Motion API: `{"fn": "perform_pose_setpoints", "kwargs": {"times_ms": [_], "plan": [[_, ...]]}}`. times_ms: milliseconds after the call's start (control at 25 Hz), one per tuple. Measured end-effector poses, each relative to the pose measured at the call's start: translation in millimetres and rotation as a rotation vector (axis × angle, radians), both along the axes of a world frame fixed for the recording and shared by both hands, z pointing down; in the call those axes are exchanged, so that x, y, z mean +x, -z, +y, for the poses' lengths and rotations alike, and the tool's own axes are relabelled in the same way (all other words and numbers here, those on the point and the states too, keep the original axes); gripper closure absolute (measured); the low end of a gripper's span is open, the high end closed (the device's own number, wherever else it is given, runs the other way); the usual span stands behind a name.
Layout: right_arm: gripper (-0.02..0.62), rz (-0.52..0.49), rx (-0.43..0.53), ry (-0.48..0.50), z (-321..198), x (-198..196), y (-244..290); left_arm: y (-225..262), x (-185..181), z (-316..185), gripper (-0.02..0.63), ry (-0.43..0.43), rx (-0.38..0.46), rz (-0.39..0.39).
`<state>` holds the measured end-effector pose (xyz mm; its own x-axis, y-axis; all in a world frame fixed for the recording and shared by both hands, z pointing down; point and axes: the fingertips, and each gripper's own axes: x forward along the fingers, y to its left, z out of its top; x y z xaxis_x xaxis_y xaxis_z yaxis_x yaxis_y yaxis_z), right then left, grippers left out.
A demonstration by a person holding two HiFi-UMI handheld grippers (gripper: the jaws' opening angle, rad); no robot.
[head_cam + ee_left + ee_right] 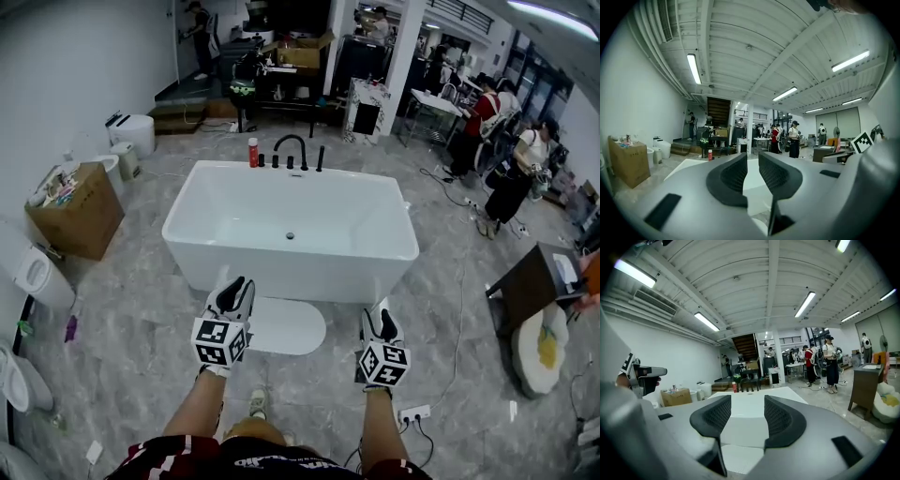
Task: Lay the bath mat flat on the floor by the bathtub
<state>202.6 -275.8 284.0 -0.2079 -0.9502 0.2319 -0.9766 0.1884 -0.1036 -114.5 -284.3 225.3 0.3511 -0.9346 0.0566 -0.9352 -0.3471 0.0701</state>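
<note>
The left gripper (236,289) is held above the bath mat's left end. Its jaws stand a narrow gap apart with nothing between them, and in the left gripper view (753,161) the bathtub's white rim shows through the gap. The bath mat (286,326) lies on the floor between the two grippers, below them and touched by neither. The right gripper (380,321) is held past the mat's right end, just off it. Its jaws are wide apart and empty, and the right gripper view (747,404) looks through them over the bathtub.

The mat is plain white with rounded corners and lies flat. Its long side runs along the foot of the bathtub's near wall, just beside it or touching it.

The floor (141,319) is grey, marble-patterned tile. At the left edge of the head view stand white toilets (37,277) and an open cardboard box (80,211) with small items in it. The white freestanding bathtub (281,267) stands in the middle. On its far rim are a red bottle (252,152) and, to the right of it, a black faucet (291,150). A white power strip (413,412) lies on the floor near the person's right forearm. To the right stands a dark side table (530,281), and several people (487,112) stand further back in the open workshop room under strip lights
</note>
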Motion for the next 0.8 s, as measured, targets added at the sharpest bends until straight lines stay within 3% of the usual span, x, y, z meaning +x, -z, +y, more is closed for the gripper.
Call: {"fn": "perform_pose_setpoints", "kwargs": {"times_ms": [240, 600, 800], "plan": [[0.36, -0.054, 0.025, 0.017, 27, 12, 27, 21, 10, 29, 0.543, 0.008, 0.005, 0.014], [0.392, -0.114, 0.025, 0.085, 59, -1, 64, 61, 0, 76, 0.566, 0.02, 0.059, 0.011], [0.411, -0.091, 0.018, 0.121, 72, -11, 76, 76, 3, 91, 0.569, 0.018, 0.093, 0.019]]}}
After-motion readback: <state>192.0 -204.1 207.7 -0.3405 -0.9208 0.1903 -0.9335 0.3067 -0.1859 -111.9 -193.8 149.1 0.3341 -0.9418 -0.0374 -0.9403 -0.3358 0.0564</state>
